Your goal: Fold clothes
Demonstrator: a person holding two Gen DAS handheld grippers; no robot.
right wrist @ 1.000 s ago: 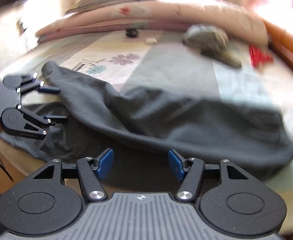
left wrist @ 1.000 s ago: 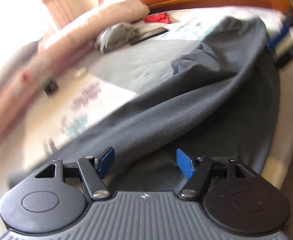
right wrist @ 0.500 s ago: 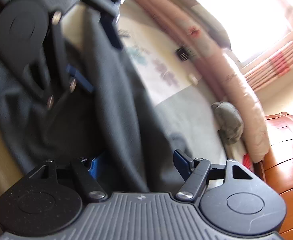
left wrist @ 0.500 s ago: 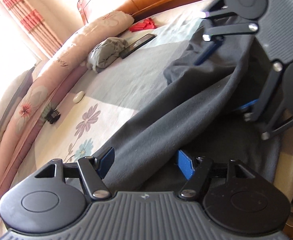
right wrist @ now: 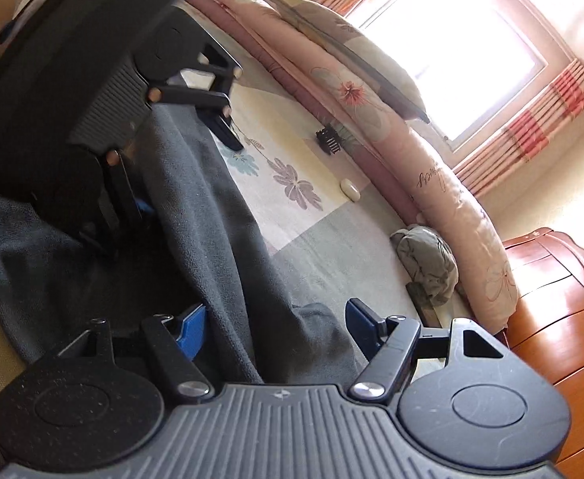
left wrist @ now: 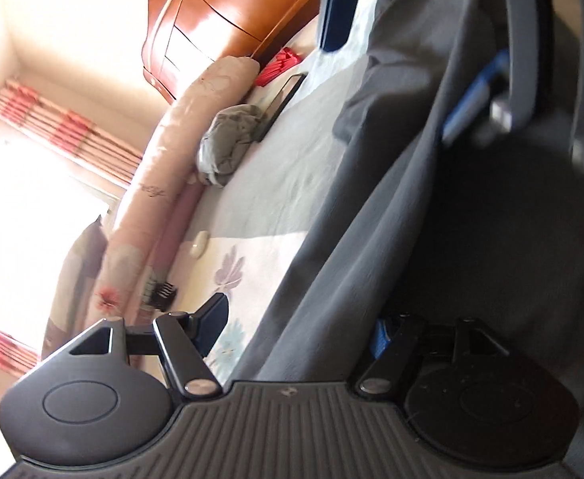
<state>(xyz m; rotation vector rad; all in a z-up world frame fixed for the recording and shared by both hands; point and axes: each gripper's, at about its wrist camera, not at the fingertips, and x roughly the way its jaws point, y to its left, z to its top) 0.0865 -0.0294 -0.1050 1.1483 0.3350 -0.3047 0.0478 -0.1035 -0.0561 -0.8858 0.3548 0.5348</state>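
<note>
A dark grey garment (left wrist: 391, 207) lies in a long ridge along the near edge of the bed; it also shows in the right wrist view (right wrist: 212, 215). My left gripper (left wrist: 302, 325) is open, its blue-padded jaws standing either side of the garment's fold. My right gripper (right wrist: 278, 329) is open too, with the fold running between its jaws. Each gripper faces the other at close range: the right one shows in the left wrist view (left wrist: 531, 60), the left one in the right wrist view (right wrist: 104, 92).
The bed has a floral sheet (right wrist: 288, 187) and a long pink bolster (right wrist: 443, 199). A crumpled grey cloth (left wrist: 228, 143), a dark tablet (left wrist: 282, 103), a red item (left wrist: 280, 68), a black clip (right wrist: 329, 138) and a small white object (right wrist: 350, 189) lie on it. A wooden headboard (left wrist: 220, 20) stands behind.
Both grippers have tilted sideways and come much closer together over the garment's fold. Both stay open.
</note>
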